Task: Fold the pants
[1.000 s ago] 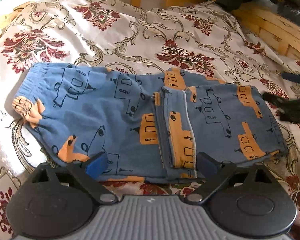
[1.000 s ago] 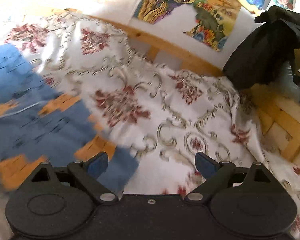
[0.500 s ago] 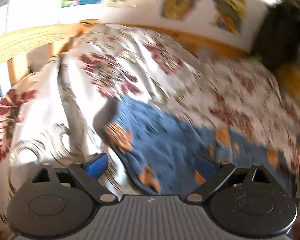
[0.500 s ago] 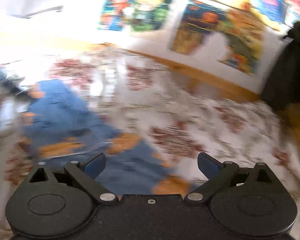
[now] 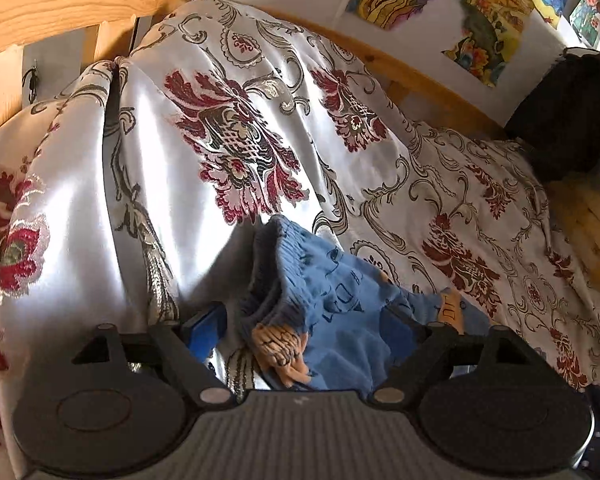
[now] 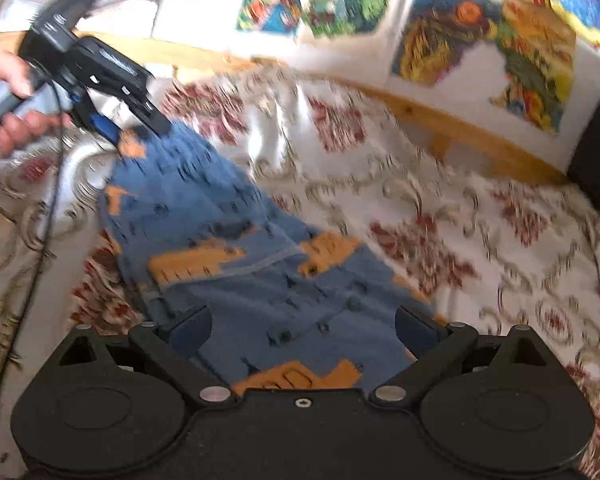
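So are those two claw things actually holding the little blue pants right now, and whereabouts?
Neither has hold of the pants yet. The left gripper is open astride the waistband corner; the right gripper hangs open over the folded leg end.

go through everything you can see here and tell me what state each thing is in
pants: folded, flat on the bedspread, waistband end gaping open
left gripper: open, straddling the waistband corner
right gripper: open, over the other end of the pants
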Action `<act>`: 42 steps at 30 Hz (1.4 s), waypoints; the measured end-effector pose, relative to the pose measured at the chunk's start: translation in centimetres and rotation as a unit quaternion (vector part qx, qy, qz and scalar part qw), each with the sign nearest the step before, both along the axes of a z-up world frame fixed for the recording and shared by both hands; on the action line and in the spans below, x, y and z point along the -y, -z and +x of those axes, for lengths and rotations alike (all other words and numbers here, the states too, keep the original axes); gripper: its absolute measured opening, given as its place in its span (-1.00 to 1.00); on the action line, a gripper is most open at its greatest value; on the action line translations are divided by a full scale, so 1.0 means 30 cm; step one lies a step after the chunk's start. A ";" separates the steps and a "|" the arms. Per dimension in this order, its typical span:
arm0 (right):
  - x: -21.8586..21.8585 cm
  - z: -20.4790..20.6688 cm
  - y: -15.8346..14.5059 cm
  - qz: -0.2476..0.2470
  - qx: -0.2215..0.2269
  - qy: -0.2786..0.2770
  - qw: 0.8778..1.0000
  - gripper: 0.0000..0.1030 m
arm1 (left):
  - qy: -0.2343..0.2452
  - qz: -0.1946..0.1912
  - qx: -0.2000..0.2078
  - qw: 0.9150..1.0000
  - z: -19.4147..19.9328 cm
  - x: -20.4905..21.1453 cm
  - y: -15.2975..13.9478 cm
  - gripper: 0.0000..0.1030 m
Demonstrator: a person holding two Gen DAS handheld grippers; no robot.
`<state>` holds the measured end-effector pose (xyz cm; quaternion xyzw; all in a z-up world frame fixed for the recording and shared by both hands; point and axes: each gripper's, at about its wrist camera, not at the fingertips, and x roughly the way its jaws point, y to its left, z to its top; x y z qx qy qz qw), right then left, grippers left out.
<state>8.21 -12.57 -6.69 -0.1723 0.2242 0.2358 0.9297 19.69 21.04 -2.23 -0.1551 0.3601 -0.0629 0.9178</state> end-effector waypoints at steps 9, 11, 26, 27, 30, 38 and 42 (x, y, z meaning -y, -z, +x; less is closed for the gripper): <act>-0.002 0.013 0.040 -0.008 -0.023 0.005 1.000 0.91 | -0.031 -0.038 0.002 0.999 -0.013 -0.009 0.010 0.67; 0.000 0.016 0.039 -0.006 -0.026 0.005 1.000 0.91 | -0.040 -0.049 0.002 0.998 -0.013 -0.018 0.012 0.61; 0.006 0.037 0.041 0.012 -0.046 0.006 0.999 0.91 | -0.114 -0.050 -0.031 0.992 -0.011 -0.013 0.001 -0.57; 0.007 0.037 0.040 0.013 -0.046 0.006 0.999 0.91 | -0.118 -0.044 -0.030 0.992 -0.014 0.001 -0.007 -0.60; 0.011 0.033 0.035 0.017 -0.045 0.005 0.999 0.91 | -0.119 -0.020 -0.010 0.993 -0.035 0.069 -0.048 -0.62; 0.100 0.023 -0.052 0.038 -0.021 0.011 0.999 0.89 | -0.037 0.036 0.065 0.997 -0.111 0.333 -0.210 -0.63; 0.222 0.039 -0.127 0.044 -0.008 0.052 0.998 0.90 | 0.034 0.061 0.096 0.993 -0.154 0.487 -0.273 -0.63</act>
